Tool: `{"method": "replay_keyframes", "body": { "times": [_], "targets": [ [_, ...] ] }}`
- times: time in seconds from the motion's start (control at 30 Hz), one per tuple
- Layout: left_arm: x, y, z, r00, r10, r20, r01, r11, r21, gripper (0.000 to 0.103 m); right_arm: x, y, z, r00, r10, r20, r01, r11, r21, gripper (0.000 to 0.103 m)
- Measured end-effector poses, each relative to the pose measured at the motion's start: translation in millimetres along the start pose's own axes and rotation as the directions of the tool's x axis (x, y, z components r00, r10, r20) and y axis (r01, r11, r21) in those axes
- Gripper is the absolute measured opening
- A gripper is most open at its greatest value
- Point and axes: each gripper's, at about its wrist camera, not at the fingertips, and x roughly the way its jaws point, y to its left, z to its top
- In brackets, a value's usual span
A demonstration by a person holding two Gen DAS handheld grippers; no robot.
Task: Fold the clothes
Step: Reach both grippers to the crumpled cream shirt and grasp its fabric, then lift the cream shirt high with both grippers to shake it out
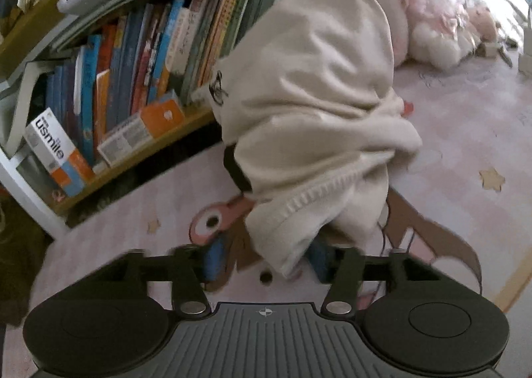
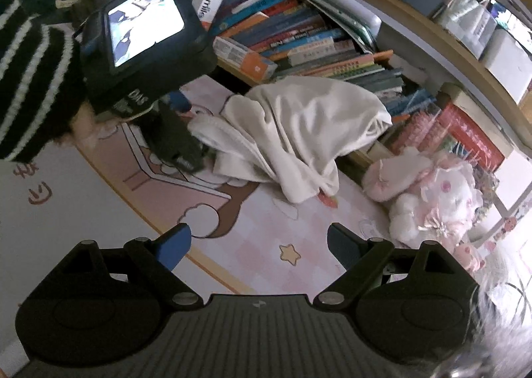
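Observation:
A cream sweatshirt (image 1: 312, 105) hangs bunched in front of the bookshelf, its ribbed hem at the bottom. My left gripper (image 1: 266, 260) is shut on the hem and holds the garment lifted off the pink rug; its blue pads are partly hidden by cloth. In the right wrist view the same cream sweatshirt (image 2: 299, 125) is draped in a heap, with the left gripper's body (image 2: 173, 141) at its left edge. My right gripper (image 2: 257, 246) is open and empty over the rug, well short of the garment.
A low bookshelf (image 1: 133, 58) packed with books runs behind the garment. White and pink plush toys (image 2: 432, 198) lie on the rug (image 2: 266, 221) to the right. A person's striped sleeve (image 2: 30, 78) is at upper left.

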Motion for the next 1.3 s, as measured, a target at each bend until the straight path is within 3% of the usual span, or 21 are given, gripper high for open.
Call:
{"method": "replay_keyframes", "body": {
  "times": [0.1,0.17,0.27,0.43,0.53,0.57,0.6,0.63,0.67,0.77,0.87,0.93,1.0,1.1,1.3],
  "targets": [
    [-22,8,9,0.994,-0.045,0.101,0.051,0.997,-0.05,0.008,3,-1,0,1.0,-0.023,0.001,0.023,1.0,-0.007,0.089],
    [-56,15,16,0.978,-0.062,0.2,0.079,0.994,-0.08,0.005,4,-2,3,0.999,-0.047,0.022,0.047,0.999,-0.01,0.089],
    [-118,22,24,0.938,-0.072,0.339,0.114,0.988,-0.106,0.005,1,-6,12,0.993,-0.091,0.073,0.092,0.996,-0.008,0.089],
    [-208,29,37,0.848,-0.126,0.514,0.212,0.971,-0.112,0.004,-4,-6,31,0.98,-0.122,0.155,0.125,0.992,-0.009,0.089],
    [-232,35,38,0.82,-0.155,0.551,0.263,0.957,-0.121,0.004,-1,-1,37,0.983,-0.096,0.157,0.1,0.995,-0.02,0.089],
    [-234,37,38,0.818,-0.154,0.554,0.266,0.956,-0.126,0.004,-1,2,37,0.986,-0.076,0.15,0.081,0.996,-0.028,0.082],
    [-232,37,36,0.826,-0.141,0.545,0.245,0.962,-0.123,0.004,-2,3,35,0.988,-0.057,0.144,0.062,0.998,-0.026,0.07],
    [-230,38,35,0.834,-0.127,0.536,0.224,0.967,-0.118,0.004,-3,3,34,0.99,-0.04,0.136,0.043,0.999,-0.022,0.029],
    [-228,39,33,0.842,-0.113,0.528,0.202,0.973,-0.114,0.004,-3,1,33,0.994,-0.031,0.109,0.032,0.999,-0.005,0.007],
    [-210,46,20,0.875,-0.109,0.471,0.186,0.975,-0.119,0.004,-13,-14,25,0.996,-0.038,0.075,0.033,0.996,0.079,0.004],
    [-186,42,3,0.92,-0.123,0.371,0.179,0.976,-0.12,0.009,-24,-30,18,0.996,-0.082,0.047,0.077,0.992,0.101,0.004],
    [-173,38,-9,0.939,-0.145,0.311,0.187,0.976,-0.11,0.012,-30,-40,18,0.991,-0.132,0.026,0.128,0.985,0.115,0.004],
    [-164,32,-23,0.95,-0.176,0.257,0.206,0.974,-0.093,0.014,-35,-48,20,0.986,-0.168,0.025,0.163,0.978,0.132,0.004],
    [-152,23,-43,0.961,-0.21,0.181,0.225,0.972,-0.063,0.028,-36,-60,21,0.978,-0.206,0.017,0.201,0.966,0.162,0.004],
    [-152,8,-68,0.967,-0.233,0.107,0.239,0.97,-0.046,0.05,-30,-75,22,0.975,-0.221,0.0,0.217,0.957,0.194,0.004]
  ]
}}
